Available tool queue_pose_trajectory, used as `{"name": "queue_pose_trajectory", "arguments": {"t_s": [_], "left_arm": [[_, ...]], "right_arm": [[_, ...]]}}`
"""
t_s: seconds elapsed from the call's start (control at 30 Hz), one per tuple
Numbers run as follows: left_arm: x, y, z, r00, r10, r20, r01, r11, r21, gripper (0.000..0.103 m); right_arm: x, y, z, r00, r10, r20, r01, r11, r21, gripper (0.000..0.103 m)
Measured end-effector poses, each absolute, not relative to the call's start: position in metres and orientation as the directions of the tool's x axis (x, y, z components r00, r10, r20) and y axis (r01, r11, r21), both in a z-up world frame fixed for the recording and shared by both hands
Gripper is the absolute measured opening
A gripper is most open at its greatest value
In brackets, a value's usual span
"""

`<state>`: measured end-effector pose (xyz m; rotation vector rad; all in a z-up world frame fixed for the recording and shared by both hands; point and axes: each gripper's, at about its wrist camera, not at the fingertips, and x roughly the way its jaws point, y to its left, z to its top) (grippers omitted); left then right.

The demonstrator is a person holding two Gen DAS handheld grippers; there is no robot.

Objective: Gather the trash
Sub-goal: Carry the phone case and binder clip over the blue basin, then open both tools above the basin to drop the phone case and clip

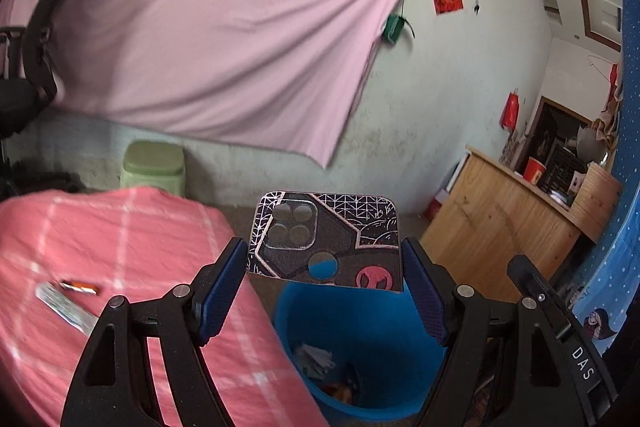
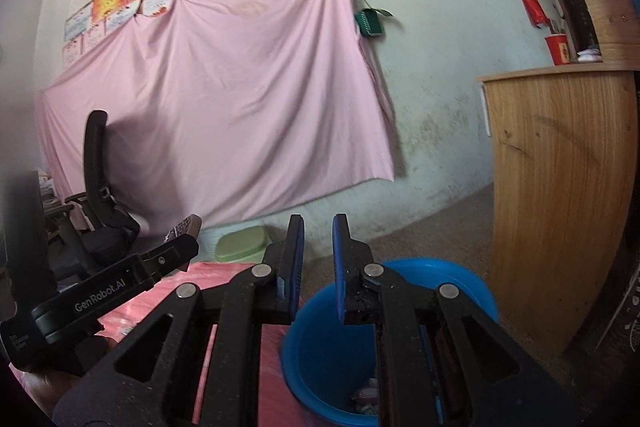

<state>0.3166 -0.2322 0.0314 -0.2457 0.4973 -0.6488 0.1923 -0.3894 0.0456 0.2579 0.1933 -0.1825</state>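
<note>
The left claw (image 1: 324, 267) is closed on a patterned phone case (image 1: 326, 241), its blue pads pressing the two long edges so the case stands upright with the camera cut-out at the top. It is held right above the open mouth of the blue bin (image 1: 360, 347), which stands on the floor beside the pink checked tabletop (image 1: 120, 247), so letting go would probably drop it straight in. The bin already holds some paper scraps and something orange. Two wrappers (image 1: 72, 297) lie on the tabletop, likely next to be collected. The right claw (image 2: 318, 239) holds nothing, its pads nearly together with a narrow gap between them, and it hangs over the near rim of the bin, apparently waiting its turn.
</note>
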Motion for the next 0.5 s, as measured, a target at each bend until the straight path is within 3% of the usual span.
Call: {"name": "queue_pose_trajectory", "arguments": {"t_s": [0.27,0.5], "left_arm": [[0.323,-0.269,0.011,0.586,-0.651,-0.482,0.546,0.757,-0.359,0.074],[0.324,-0.280,0.004,0.567,-0.632,-0.528,0.545,0.768,-0.336,0.074]], "right_arm": [[0.186,-0.413,0.033,0.941,-0.210,-0.265,0.284,0.916,0.282,0.033],[0.184,-0.416,0.030,0.932,-0.224,-0.284,0.304,0.912,0.276,0.044]]}}
